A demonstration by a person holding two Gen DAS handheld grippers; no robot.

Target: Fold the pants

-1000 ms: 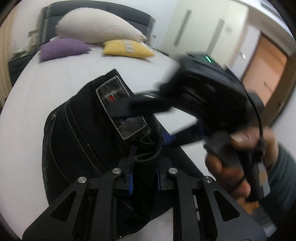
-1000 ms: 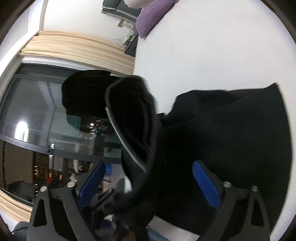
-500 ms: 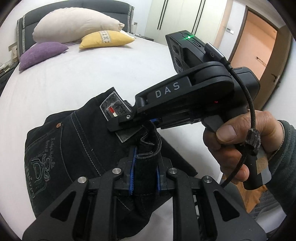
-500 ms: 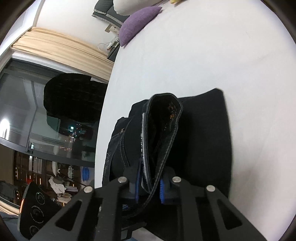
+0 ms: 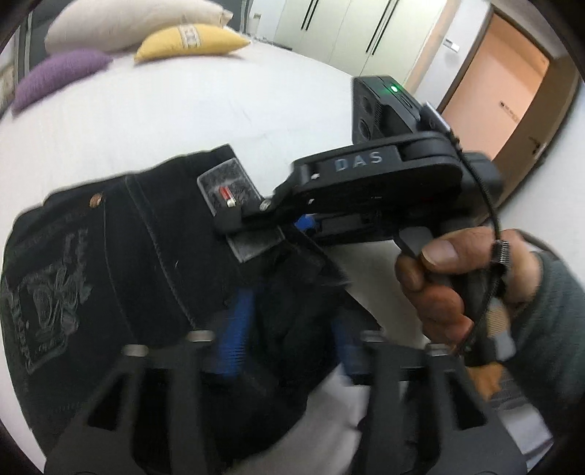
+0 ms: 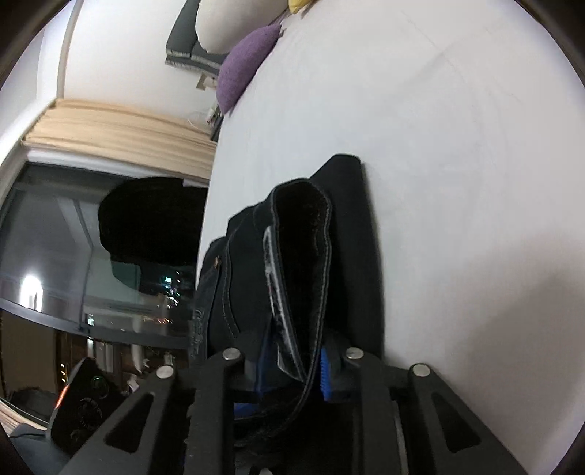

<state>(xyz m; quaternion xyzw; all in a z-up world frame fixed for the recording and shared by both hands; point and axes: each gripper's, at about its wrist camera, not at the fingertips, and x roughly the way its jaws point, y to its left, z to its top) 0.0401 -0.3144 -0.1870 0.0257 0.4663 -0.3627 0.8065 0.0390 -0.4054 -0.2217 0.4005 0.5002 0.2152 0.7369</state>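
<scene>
Black jeans (image 5: pixel 120 263) lie folded in a bundle on the white bed (image 5: pixel 190 109), back pocket and grey waist patch up. My left gripper (image 5: pixel 289 329) is open, its blue pads spread either side of the waistband fold. My right gripper (image 6: pixel 292 369) is shut on the jeans' waistband (image 6: pixel 303 263), which stands up between its pads. In the left wrist view the right gripper (image 5: pixel 256 223) reaches in from the right, its tip on the patch, held by a hand (image 5: pixel 438 288).
A cream pillow (image 5: pixel 128 22), a yellow pillow (image 5: pixel 190 40) and a purple pillow (image 5: pixel 58 76) lie at the bed's head. Wardrobe doors and an open doorway (image 5: pixel 512 102) stand to the right. A dark window and curtain (image 6: pixel 109 146) lie beyond the bed's left edge.
My left gripper has opened and let go of the waistband fold. My right gripper closed on the waistband half a second ago and still holds it. The jeans have settled flatter.
</scene>
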